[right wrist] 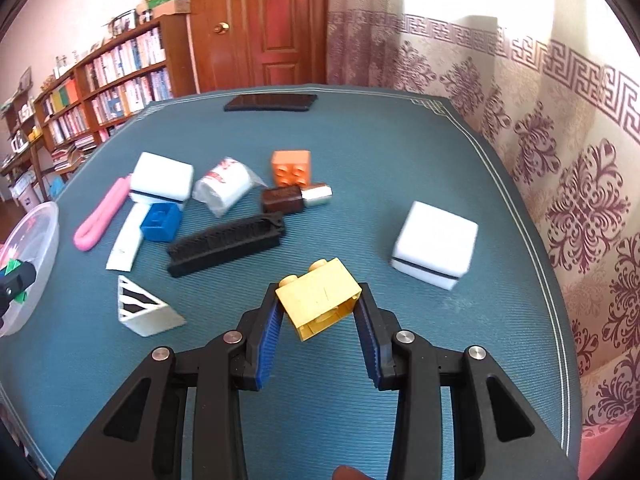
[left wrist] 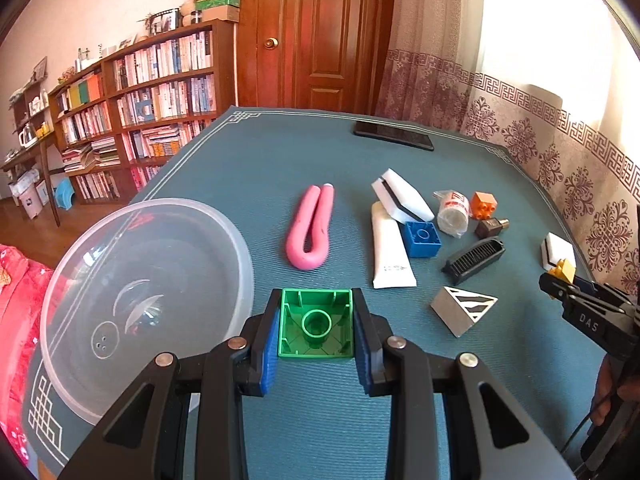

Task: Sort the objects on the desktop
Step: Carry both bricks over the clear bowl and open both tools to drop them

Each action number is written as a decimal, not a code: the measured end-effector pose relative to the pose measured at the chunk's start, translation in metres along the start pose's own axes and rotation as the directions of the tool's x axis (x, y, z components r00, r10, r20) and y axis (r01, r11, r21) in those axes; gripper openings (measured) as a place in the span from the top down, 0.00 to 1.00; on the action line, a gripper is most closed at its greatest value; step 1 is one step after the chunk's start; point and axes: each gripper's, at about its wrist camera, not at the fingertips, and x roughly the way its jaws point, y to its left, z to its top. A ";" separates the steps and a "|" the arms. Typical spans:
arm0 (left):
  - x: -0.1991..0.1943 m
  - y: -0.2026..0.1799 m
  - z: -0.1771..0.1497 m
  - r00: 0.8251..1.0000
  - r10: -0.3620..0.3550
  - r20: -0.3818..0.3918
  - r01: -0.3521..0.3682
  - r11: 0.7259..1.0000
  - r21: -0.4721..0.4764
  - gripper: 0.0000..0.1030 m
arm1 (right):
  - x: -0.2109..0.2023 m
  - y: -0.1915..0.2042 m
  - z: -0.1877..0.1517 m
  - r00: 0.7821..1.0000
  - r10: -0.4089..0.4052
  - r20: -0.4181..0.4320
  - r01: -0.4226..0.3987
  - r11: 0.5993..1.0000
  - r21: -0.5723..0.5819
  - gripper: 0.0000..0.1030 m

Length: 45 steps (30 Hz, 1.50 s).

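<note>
Risk first, left side: my left gripper sits just right of the clear bowl, not over it, so releasing now drops the green brick onto the table mat. My right gripper, far right of the bowl, pinches the yellow brick crooked, at its corners; it could twist out. Both sets of fingers are part closed, each clamped on its brick, lifted clear of the mat.

Four toy bricks: green, yellow, blue, orange; two white sponges.
</note>
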 end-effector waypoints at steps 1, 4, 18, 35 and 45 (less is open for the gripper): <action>-0.001 0.005 0.001 1.000 0.009 0.005 -0.009 1.000 -0.010 0.66 | -0.001 0.006 0.001 1.000 0.008 0.002 -0.008 1.000 -0.011 0.62; -0.004 0.023 0.002 0.999 0.035 0.017 -0.034 0.999 -0.043 0.66 | -0.004 0.028 0.003 0.999 0.036 0.018 -0.035 0.998 -0.047 0.62; -0.003 0.097 0.000 0.993 0.118 0.030 -0.112 0.981 -0.157 0.66 | -0.013 0.121 0.018 0.980 0.196 0.026 -0.188 0.967 -0.171 0.62; 0.012 0.162 -0.010 0.991 0.133 -0.033 -0.137 0.969 -0.203 0.66 | 0.006 0.262 0.029 0.907 0.414 -0.078 -0.415 0.847 -0.333 0.62; 0.004 0.174 -0.008 0.989 0.149 0.021 -0.142 0.970 -0.199 0.18 | 0.025 0.291 0.026 0.883 0.447 -0.145 -0.467 0.808 -0.358 0.62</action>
